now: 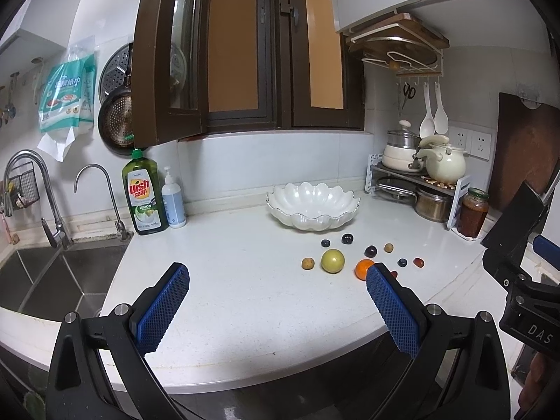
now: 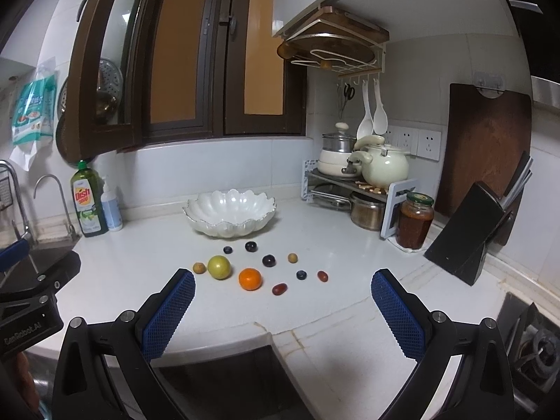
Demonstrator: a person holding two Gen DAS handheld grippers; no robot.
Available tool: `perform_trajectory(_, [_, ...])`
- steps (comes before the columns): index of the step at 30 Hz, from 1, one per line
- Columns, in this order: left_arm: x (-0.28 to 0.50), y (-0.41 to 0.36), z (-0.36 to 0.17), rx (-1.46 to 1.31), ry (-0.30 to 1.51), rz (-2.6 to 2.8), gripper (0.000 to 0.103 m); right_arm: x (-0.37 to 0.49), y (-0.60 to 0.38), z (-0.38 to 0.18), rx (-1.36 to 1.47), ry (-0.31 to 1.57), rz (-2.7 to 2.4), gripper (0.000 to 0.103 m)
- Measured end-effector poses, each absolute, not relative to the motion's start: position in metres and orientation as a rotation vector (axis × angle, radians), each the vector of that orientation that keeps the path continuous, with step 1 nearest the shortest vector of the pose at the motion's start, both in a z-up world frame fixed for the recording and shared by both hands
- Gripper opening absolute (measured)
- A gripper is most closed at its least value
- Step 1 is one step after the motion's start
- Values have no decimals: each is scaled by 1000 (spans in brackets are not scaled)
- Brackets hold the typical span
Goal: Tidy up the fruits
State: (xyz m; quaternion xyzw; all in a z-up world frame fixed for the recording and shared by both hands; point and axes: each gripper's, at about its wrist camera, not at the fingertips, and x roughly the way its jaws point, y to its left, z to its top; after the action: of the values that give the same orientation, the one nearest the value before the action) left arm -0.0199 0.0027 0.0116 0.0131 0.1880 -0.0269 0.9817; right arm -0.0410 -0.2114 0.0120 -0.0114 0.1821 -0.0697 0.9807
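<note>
I hold both tools spread wide and empty, left tool (image 1: 276, 276) and right tool (image 2: 282, 281), above the white surface (image 2: 332, 301). The fruits, including the orange (image 2: 250, 279), lie scattered before the empty scalloped bowl (image 2: 229, 215).

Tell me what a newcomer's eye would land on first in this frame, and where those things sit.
The bright orange and the larger yellow-green fruit stand out first, amid a loose scatter of small dark and brown fruits on the white counter. Just behind them sits an empty white scalloped bowl, near the back wall below the window. In the foreground, the left gripper and right gripper hang open with blue-padded fingers, holding nothing.
</note>
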Motion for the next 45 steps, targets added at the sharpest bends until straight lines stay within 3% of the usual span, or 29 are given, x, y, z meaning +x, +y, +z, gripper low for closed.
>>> perform_trajectory(45, [-28,0,26,28,355,-53,103,-44,-210,17,-22,358,-133,102])
